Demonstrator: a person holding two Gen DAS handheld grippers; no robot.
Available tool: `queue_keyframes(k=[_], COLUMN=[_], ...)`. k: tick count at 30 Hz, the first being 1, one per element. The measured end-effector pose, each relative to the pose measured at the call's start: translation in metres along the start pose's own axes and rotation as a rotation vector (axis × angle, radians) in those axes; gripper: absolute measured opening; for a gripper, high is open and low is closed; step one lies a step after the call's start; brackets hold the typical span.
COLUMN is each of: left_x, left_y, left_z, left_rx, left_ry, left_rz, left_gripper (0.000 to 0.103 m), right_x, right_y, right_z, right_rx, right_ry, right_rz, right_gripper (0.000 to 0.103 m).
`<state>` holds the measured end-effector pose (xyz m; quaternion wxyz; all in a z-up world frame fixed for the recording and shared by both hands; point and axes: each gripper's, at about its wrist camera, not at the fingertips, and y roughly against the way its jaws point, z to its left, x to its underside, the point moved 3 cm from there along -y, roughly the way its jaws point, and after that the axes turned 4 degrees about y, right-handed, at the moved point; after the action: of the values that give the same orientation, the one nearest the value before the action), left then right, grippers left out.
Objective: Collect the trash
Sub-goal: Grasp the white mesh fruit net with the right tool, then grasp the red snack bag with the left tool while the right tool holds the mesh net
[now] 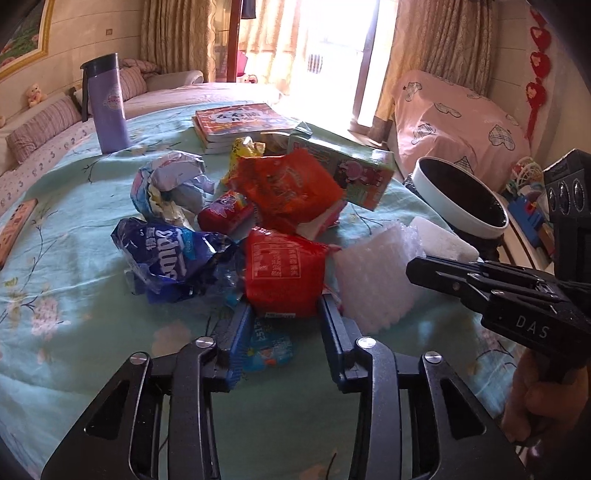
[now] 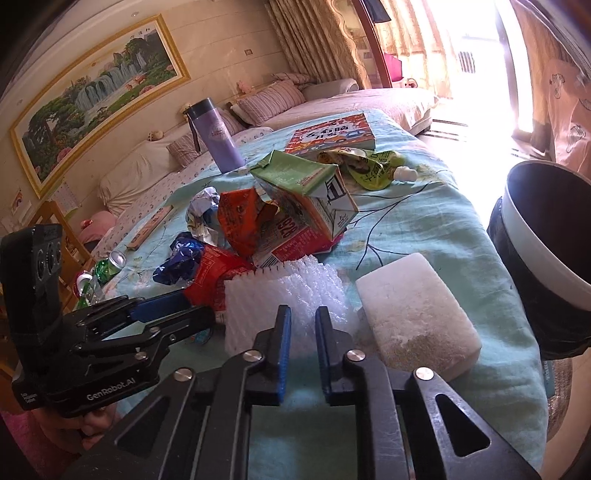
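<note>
Blue packet half under red wrapper

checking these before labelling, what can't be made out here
- Left wrist view: small blue packet is partly hidden by the left hand-held gripper and red packet.
- Right wrist view: trash bin is cut off by the right edge.
- Both views: the window is washed out by glare.

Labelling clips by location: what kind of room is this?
Most likely a home living room: a cushioned sofa, a framed landscape painting and curtains surround a cloth-covered table strewn with wrappers.
</note>
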<state>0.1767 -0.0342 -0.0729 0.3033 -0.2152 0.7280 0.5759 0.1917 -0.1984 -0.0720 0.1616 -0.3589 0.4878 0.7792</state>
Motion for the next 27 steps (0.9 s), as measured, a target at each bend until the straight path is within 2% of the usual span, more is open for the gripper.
queue_keyframes(k=[11,13,14,20,23,27], left_x=[-0.009,-0.012,-0.014,-0.023,-0.022,-0.016], left_y=[0.036,0.038,0.039,0.032,0.030,0.033], left_z=[-0.016,-0.025,-0.029,-0.062,-0.073,-0.067], left_rx=[0.055,0.069,0.080,0.117,0.110,0.072], left_ry=[-0.009,-0.027,-0.032,-0.081,-0.099,-0.080], left_rz=[-0.062,-0.066,-0.057,-0.061,-0.060,-0.061], left_gripper=[0.027,0.005,0.001,0.001,0.001,0.003], right_x=[-0.009,-0.011,-0.012,-0.012,-0.009,-0.004], right_y=[0.042,0.054,0.059,0.086,0.097,0.103], right_z=[-0.002,-0.006,-0.009,-0.038,-0.054,-0.065], right_rx=[-0.023,-0.012,-0.006,0.047,0.066,0.079], right_ry=[-0.035,-0.039,-0.043,-0.089,-0.124,-0.147], right_rz=[-0.100,-0.124,-0.134,-0.183,-0.205,-0.214], right_gripper=[0.009,0.009,0.009,0.009,0.009,0.009])
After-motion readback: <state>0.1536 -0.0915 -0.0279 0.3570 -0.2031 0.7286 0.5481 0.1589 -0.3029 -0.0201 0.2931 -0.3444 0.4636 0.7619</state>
